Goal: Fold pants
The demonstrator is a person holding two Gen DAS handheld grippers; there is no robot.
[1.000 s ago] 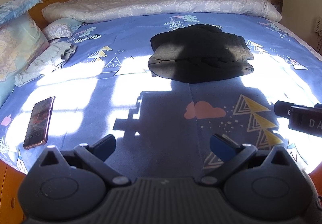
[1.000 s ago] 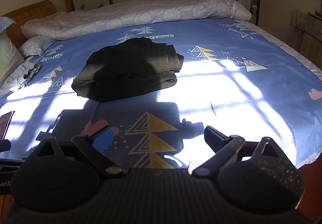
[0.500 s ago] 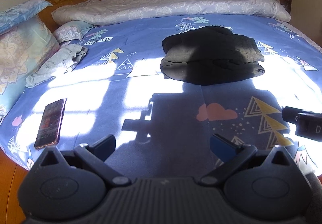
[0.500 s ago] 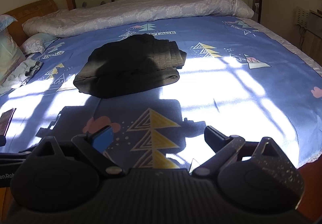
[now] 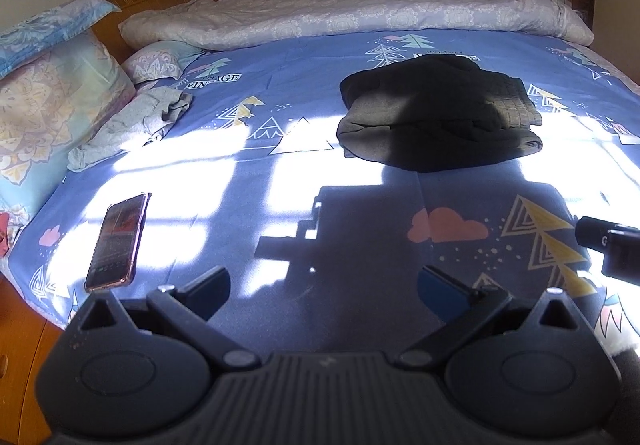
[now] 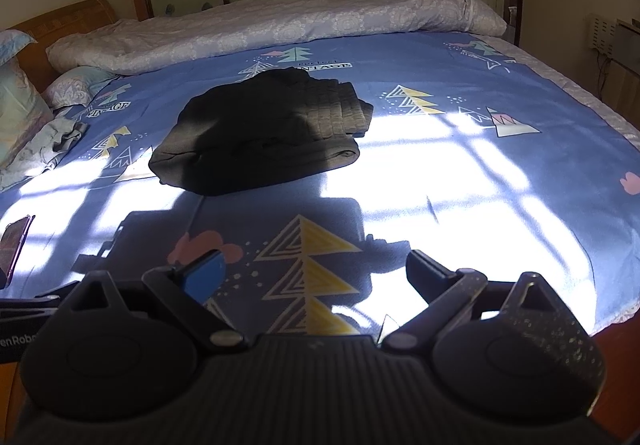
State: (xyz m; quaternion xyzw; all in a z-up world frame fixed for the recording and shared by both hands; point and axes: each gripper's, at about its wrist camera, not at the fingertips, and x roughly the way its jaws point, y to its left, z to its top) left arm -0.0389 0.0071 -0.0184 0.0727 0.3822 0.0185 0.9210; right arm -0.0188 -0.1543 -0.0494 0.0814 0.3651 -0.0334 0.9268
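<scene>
The dark pants (image 5: 436, 117) lie folded in a compact stack in the middle of the blue patterned bed sheet (image 5: 288, 93); they also show in the right wrist view (image 6: 264, 133). My left gripper (image 5: 323, 291) is open and empty, near the front edge of the bed, well short of the pants. My right gripper (image 6: 314, 273) is open and empty, also back near the front edge. The right gripper's body (image 5: 612, 249) shows at the right edge of the left wrist view.
A phone (image 5: 118, 241) lies on the sheet at the front left. A crumpled grey garment (image 5: 132, 121) and pillows (image 5: 52, 101) lie at the left. A rolled white duvet (image 5: 352, 13) runs along the far side. A wooden headboard (image 6: 60, 25) stands at the left.
Both grippers have drawn back and risen a little from the pants, so the pants look farther away. The pants have not moved. Both grippers stay open.
</scene>
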